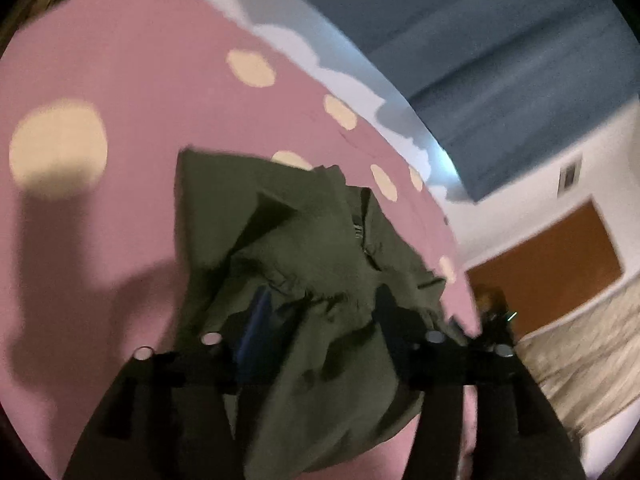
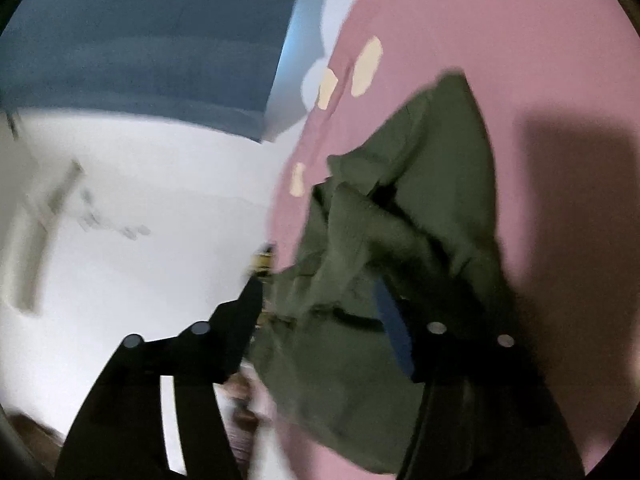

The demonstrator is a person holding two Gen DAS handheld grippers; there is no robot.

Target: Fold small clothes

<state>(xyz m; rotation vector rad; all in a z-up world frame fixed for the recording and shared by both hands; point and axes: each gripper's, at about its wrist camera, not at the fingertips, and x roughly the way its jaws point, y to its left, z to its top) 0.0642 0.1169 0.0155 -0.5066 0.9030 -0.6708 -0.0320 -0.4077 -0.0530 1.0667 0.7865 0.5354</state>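
An olive-green small garment (image 1: 304,248) lies crumpled on a pink sheet with cream dots (image 1: 120,80). In the left wrist view, my left gripper (image 1: 320,320) stands over its near part with the jaws wide apart. Cloth lies loose between them and drapes past the blue-padded left finger (image 1: 256,320). In the right wrist view the same garment (image 2: 432,168) runs up and to the right. My right gripper (image 2: 320,308) also has its jaws spread, with bunched cloth between them and not pinched. Both views are blurred.
The pink sheet (image 2: 500,20) spreads beyond the garment on all sides. A blue panel (image 1: 500,40) and a white wall (image 2: 160,180) lie past the sheet's far edge. An orange-brown board (image 1: 552,248) and a pale patterned surface (image 1: 592,360) show at the right.
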